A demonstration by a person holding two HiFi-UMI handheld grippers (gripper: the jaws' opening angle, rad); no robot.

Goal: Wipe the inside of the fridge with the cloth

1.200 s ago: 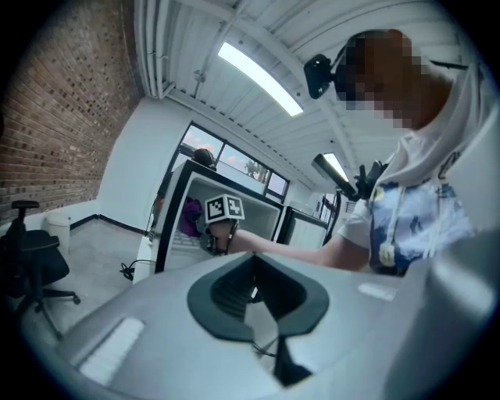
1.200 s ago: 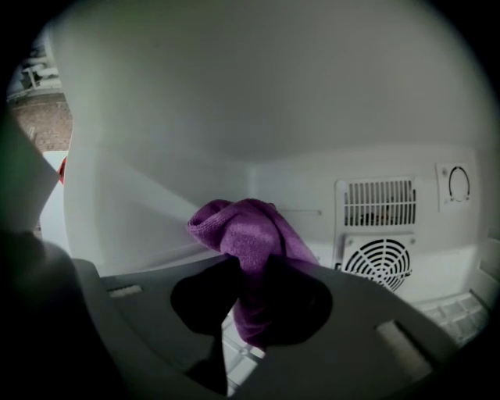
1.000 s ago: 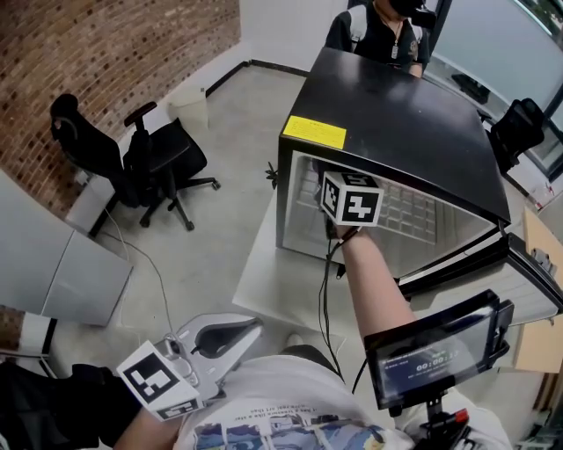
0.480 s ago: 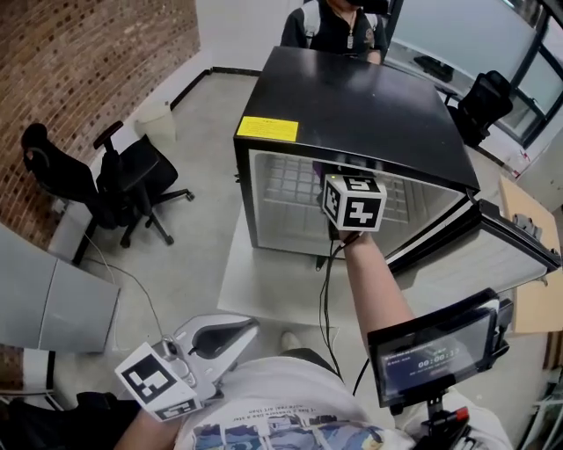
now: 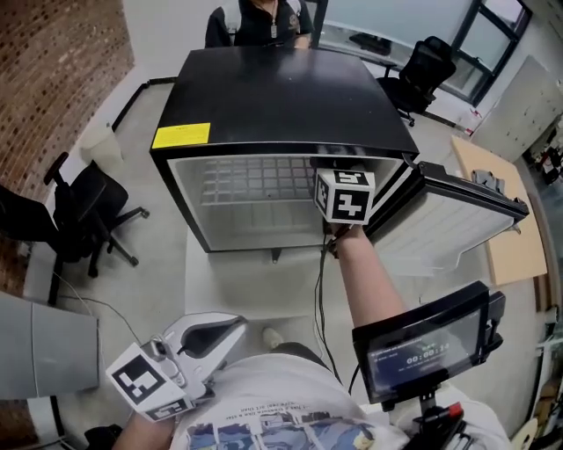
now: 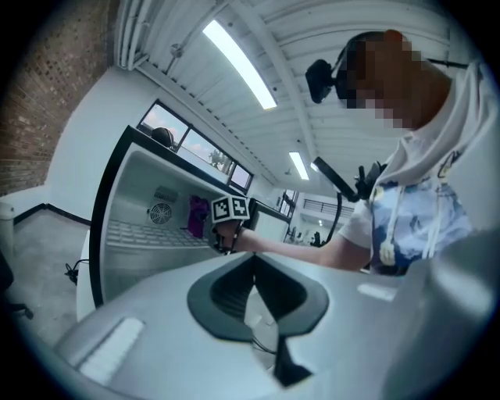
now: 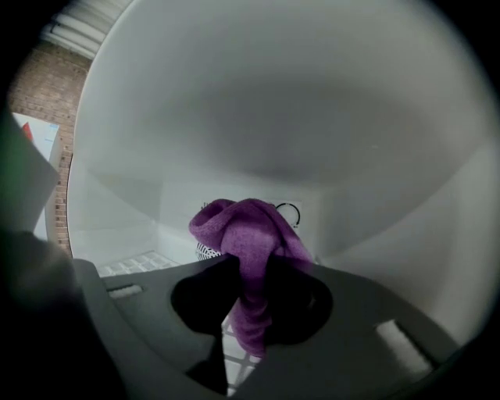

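Observation:
The black mini fridge stands open in the head view, its white inside with a wire shelf facing me. My right gripper's marker cube sits at the right of the opening; its jaws reach inside, hidden under the top edge. In the right gripper view my right gripper is shut on a bunched purple cloth, held in the air before the fridge's back wall. The left gripper hangs low by my body, shut and empty. The left gripper view also shows the cloth inside the fridge.
The fridge door swings open to the right. The fridge rests on a white platform. A black office chair stands at the left and a person behind the fridge. A screen on a mount sits at my right.
The head view has swung, so the fridge now sits centred and square to me. My right gripper stays in the opening with the cloth, now at its right side. The left gripper has not moved.

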